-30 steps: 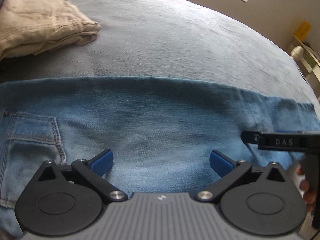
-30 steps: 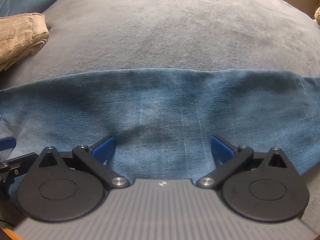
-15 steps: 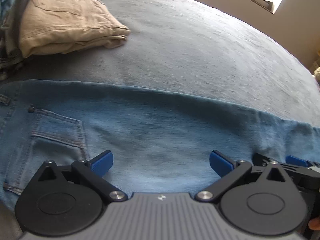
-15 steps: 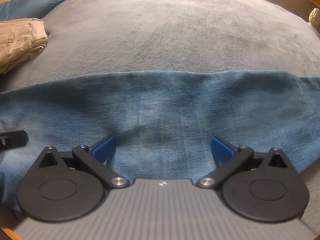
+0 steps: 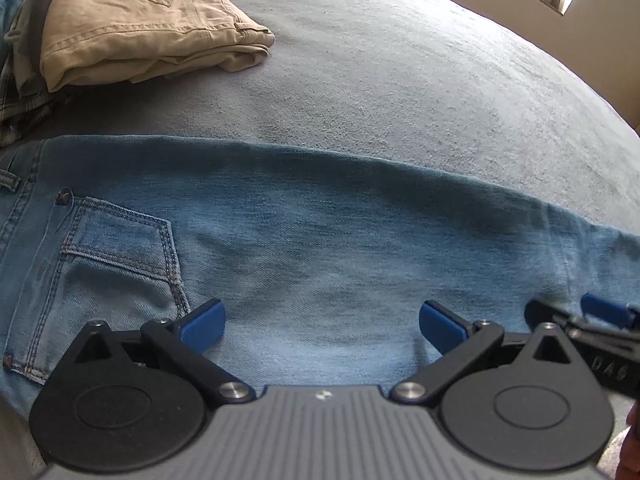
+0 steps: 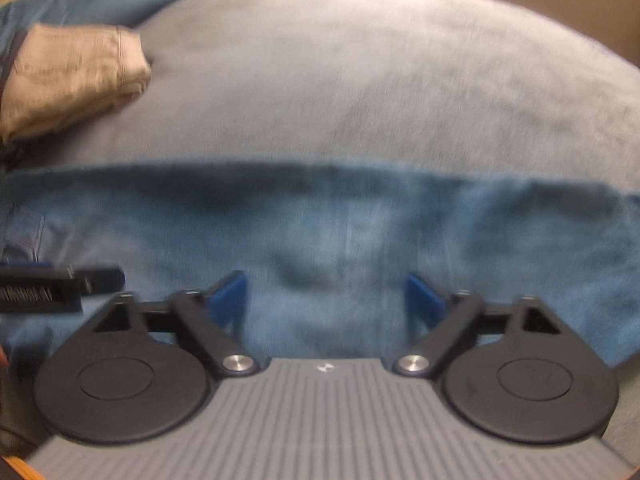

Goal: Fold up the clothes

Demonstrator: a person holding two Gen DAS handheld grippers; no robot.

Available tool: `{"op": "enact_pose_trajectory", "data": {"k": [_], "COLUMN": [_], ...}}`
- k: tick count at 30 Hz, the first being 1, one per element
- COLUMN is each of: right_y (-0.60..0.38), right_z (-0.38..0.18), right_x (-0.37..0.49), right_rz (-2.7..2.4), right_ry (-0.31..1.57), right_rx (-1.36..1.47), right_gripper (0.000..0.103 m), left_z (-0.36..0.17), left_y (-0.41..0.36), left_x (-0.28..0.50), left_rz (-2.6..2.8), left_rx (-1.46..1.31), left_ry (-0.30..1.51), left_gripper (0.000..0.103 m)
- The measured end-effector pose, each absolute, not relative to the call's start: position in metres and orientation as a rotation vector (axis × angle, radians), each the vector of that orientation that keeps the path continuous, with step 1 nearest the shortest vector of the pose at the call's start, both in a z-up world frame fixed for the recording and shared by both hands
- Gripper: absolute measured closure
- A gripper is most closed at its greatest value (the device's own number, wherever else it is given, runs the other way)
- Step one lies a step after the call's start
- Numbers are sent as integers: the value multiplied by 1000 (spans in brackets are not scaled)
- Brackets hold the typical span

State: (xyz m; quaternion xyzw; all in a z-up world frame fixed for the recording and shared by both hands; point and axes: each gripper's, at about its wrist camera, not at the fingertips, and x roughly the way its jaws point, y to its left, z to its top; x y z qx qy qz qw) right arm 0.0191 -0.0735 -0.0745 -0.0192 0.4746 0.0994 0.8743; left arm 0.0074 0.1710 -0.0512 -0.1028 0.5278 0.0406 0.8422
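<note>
Jeans (image 5: 320, 240) lengthwise left-right; waistband left

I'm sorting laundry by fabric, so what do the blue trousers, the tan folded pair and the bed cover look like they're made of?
Blue trousers: denim, faded matte wash, with contrast stitching and a riveted pocket. Tan folded pair: probably cotton twill, matte, with jeans-style seams. Bed cover: soft brushed grey fabric, perhaps fleece or velour; its short nap shows.
</note>
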Motion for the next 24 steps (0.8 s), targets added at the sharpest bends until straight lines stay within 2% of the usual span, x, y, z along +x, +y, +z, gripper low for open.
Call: {"op": "enact_pose_trajectory", "data": {"k": [9,12,14,24], "right_y": [-83,-92,-100,-95], "right_z": [-68,-62,-57,-42], "right_x": [-9,-18,-21,24], "right_rz": [221,235,247,312], "right_ry": [1073,1101,1103,1015], "right_rx": [-54,-5,39,102], "right_gripper": [54,72,87,90], "left_z": [-53,-53,-53,-57], "left_y": [167,166,166,169], "left_x": [6,5,5,7], "left_rz": [84,82,81,65], "left_rx": [-194,-190,-192,-193], "left_ry": [1115,1115,1117,1123], "left_gripper": [0,0,0,0]}}
